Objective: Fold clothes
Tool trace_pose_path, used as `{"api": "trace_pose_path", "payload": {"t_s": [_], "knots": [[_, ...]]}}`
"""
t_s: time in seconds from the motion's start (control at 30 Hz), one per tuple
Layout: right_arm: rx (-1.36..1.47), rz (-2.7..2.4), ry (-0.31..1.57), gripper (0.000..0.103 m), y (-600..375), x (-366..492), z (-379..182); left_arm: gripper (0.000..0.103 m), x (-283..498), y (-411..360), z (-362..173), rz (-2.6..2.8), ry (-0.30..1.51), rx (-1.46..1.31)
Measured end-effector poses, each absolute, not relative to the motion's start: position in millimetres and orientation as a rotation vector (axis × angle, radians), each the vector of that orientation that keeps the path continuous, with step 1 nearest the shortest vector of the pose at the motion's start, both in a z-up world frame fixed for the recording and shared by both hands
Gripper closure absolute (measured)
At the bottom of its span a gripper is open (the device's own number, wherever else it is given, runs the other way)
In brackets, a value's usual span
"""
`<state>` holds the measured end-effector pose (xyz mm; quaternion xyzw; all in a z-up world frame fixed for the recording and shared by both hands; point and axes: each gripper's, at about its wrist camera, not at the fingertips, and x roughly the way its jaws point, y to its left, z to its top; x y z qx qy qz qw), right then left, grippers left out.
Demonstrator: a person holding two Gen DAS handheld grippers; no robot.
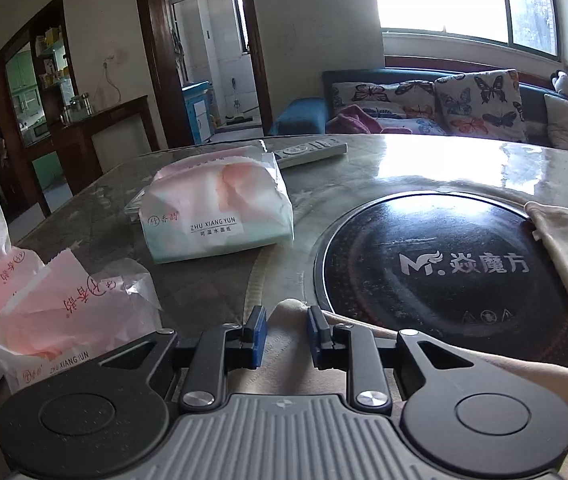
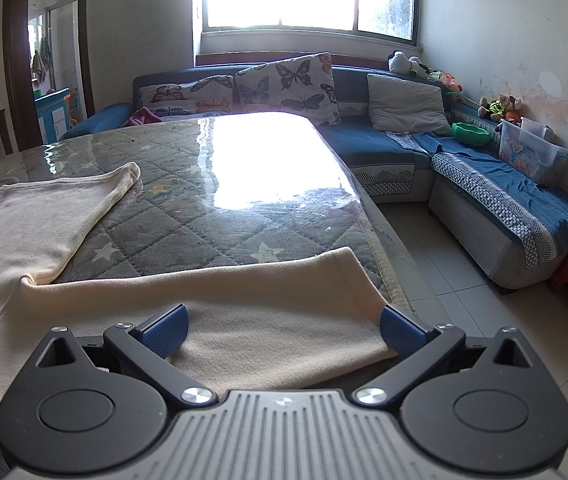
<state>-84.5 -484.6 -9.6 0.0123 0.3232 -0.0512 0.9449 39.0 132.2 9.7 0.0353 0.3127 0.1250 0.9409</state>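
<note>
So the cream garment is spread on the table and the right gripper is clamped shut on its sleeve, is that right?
Not quite. The cream garment does lie spread on the table, but the right gripper is wide open over the sleeve, gripping nothing, as the right wrist view shows.
</note>
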Motion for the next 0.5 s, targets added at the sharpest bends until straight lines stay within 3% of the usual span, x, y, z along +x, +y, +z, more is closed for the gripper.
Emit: {"api": "trace_pose_path", "payload": {"t_s": [0.5], "knots": [[0.026,-0.104,0.657,0.0,-484,-84,-10,0.078,-20,68,25,-0.043,0.629,0.018]]}}
